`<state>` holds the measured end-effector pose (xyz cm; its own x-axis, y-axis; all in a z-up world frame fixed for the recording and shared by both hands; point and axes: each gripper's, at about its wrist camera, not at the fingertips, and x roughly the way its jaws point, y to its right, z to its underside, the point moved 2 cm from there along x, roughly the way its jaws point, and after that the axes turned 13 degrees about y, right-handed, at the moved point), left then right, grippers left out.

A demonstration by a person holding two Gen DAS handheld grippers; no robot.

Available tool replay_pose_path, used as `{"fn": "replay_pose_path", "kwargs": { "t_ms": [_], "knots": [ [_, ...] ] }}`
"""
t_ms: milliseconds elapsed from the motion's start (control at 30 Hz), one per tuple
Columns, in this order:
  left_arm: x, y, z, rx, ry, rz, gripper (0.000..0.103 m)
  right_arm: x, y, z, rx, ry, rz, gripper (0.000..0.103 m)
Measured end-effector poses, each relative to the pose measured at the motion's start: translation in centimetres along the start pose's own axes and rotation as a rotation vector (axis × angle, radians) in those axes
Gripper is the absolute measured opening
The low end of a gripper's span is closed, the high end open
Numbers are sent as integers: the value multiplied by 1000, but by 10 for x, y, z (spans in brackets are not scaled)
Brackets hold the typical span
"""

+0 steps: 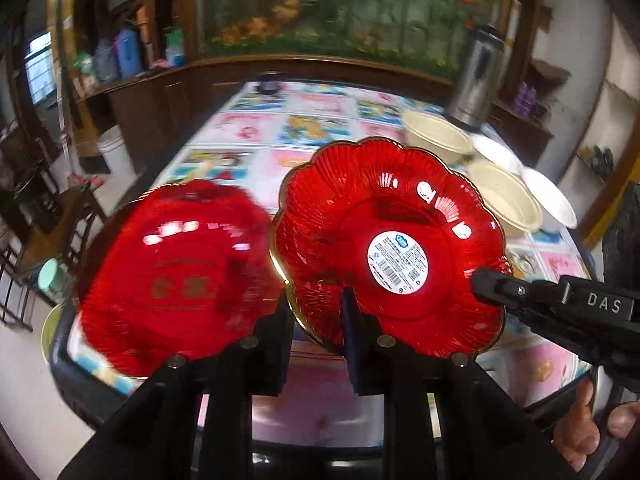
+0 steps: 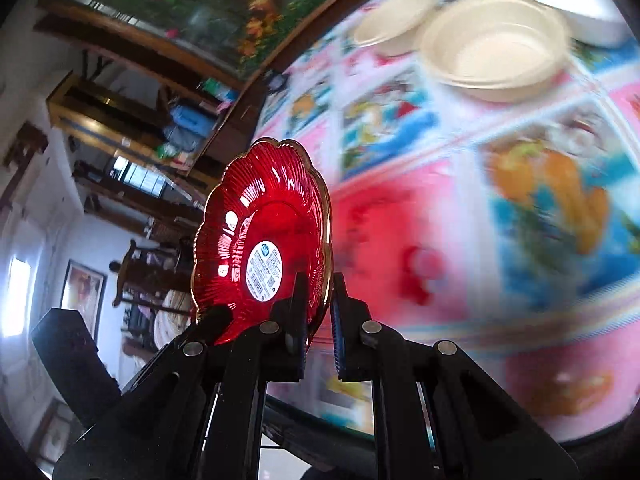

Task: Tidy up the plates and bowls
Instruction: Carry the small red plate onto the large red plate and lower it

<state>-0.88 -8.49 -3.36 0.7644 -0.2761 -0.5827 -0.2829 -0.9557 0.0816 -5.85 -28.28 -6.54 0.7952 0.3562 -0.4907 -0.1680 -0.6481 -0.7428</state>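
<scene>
Both tools grip one red plate's scalloped rim, clear above the table.

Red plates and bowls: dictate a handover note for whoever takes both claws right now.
Right claw: shut on the labelled plate's rim, plate tilted above the table.
Left claw: appears shut on the same plate's near rim.
Other plate: blurred, seemingly lying at the table's near left corner.
Cream bowls and white dishes: spread out at the far right, unstacked.
Done: one plate picked up.
Left: probably set it on the other plate, then nest the bowls.
</scene>
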Motion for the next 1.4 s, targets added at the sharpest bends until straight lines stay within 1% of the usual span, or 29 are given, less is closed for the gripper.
{"fn": "replay_pose_path", "kwargs": {
  "t_ms": [167,333,433,533,700,800,867,1000,1067,1267,1300,1367,1400],
  "knots": [
    [-3,-51,-3,-81,10,-82,24,46,-47,7,-76,-55,-39,10],
    [1,-93,-3,-141,-3,-155,24,88,-80,23,-134,-127,-62,10],
    [8,-113,0,-166,-27,-188,24,114,-94,33,-165,-169,-56,10],
    [15,-124,3,-174,-46,-218,24,135,-102,42,-201,-207,-41,10],
    [26,-138,11,-169,-97,-259,25,164,-109,55,-246,-257,10,10],
    [30,-144,14,-177,-117,-254,28,170,-116,59,-293,-251,25,10],
    [31,-145,14,-170,-120,-256,28,172,-122,60,-347,-240,47,11],
    [34,-145,13,-137,-134,-271,29,178,-133,67,-496,-240,107,14],
    [34,-145,13,-123,-141,-276,30,181,-137,70,-548,-245,127,16],
    [34,-148,14,-127,-176,-267,33,182,-142,75,-615,-243,157,19],
    [34,-148,14,-124,-184,-260,35,183,-143,76,-630,-241,166,20],
    [34,-148,13,-128,-202,-241,42,183,-146,77,-661,-224,182,20],
    [34,-149,12,-149,-213,-205,50,182,-147,78,-682,-212,200,20]
  ]
}}
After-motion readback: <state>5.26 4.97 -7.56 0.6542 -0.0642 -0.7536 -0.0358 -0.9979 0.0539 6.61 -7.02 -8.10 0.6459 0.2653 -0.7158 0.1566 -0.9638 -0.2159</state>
